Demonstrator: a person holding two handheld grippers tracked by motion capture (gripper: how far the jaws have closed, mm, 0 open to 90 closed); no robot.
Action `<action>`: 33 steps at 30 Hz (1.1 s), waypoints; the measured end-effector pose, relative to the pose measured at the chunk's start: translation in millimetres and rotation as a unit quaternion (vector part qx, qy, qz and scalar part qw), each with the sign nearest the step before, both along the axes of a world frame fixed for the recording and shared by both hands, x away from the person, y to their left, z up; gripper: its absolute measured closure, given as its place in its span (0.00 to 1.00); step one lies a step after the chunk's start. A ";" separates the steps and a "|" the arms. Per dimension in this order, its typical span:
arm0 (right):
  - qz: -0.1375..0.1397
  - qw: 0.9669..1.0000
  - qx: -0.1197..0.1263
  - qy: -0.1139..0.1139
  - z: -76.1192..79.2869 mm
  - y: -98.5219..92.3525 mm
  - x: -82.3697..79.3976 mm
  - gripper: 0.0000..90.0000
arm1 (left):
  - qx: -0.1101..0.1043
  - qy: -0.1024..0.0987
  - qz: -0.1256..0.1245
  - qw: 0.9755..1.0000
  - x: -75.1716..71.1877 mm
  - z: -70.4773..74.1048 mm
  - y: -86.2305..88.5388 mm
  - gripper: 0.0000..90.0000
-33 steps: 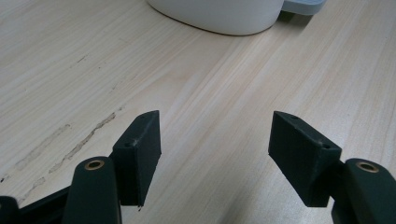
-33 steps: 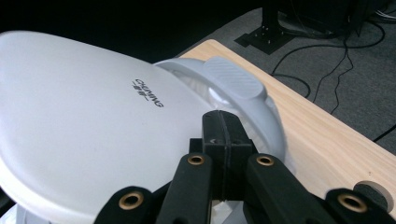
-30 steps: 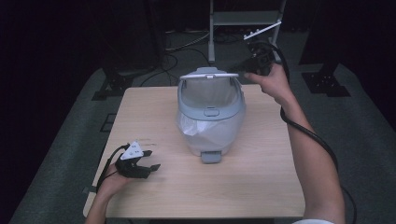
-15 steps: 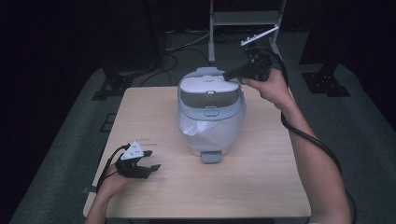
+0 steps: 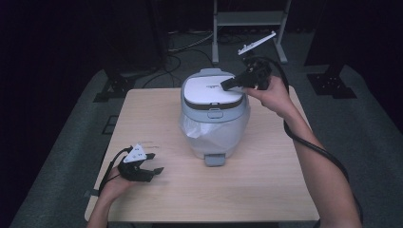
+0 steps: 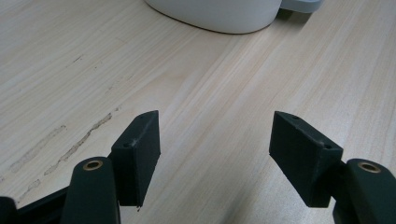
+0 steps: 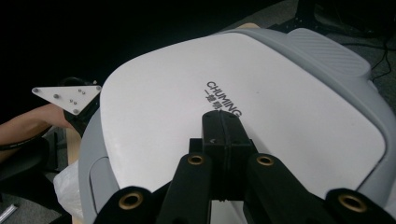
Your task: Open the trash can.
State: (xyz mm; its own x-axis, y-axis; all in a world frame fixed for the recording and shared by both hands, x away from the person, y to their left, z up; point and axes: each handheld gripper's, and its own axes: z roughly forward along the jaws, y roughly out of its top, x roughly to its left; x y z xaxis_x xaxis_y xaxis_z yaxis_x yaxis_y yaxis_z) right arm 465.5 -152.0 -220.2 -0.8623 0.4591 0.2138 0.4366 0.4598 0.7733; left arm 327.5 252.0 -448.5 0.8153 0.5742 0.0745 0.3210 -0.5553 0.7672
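A white and grey rice cooker stands in the middle of the wooden table, its lid down. Thin clear plastic clings to its front. My right gripper is shut with nothing in it, and its tips rest on the right side of the lid. In the right gripper view the shut jaws touch the white lid just below the printed brand name. My left gripper lies open on the table at the front left; its jaws hold nothing, and the cooker's base shows farther off.
A metal stand and loose cables sit on the grey floor behind the table. Dark equipment feet flank the table's far corners. The table's front and right parts are bare wood.
The cooker's lid, upright and open a second ago, has swung down shut. My right gripper came down and forward with it onto the lid. The left gripper has not moved.
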 end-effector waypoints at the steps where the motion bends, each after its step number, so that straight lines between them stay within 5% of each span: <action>1: 0.002 1.000 -0.002 -0.001 -1.1 0.9 -1.0 1.00 | 0.001 0.000 0.000 1.000 0.1 0.0 -0.1 0.36; 24: 0.034 0.999 -0.021 -0.010 -7.7 20.7 -27.0 0.99 | 0.004 0.002 0.006 1.000 0.5 -1.3 -2.3 0.32; 33: 0.043 0.998 -0.019 -0.034 -10.2 27.8 -34.7 1.00 | 0.006 0.003 0.007 1.000 0.8 -1.1 -2.9 0.31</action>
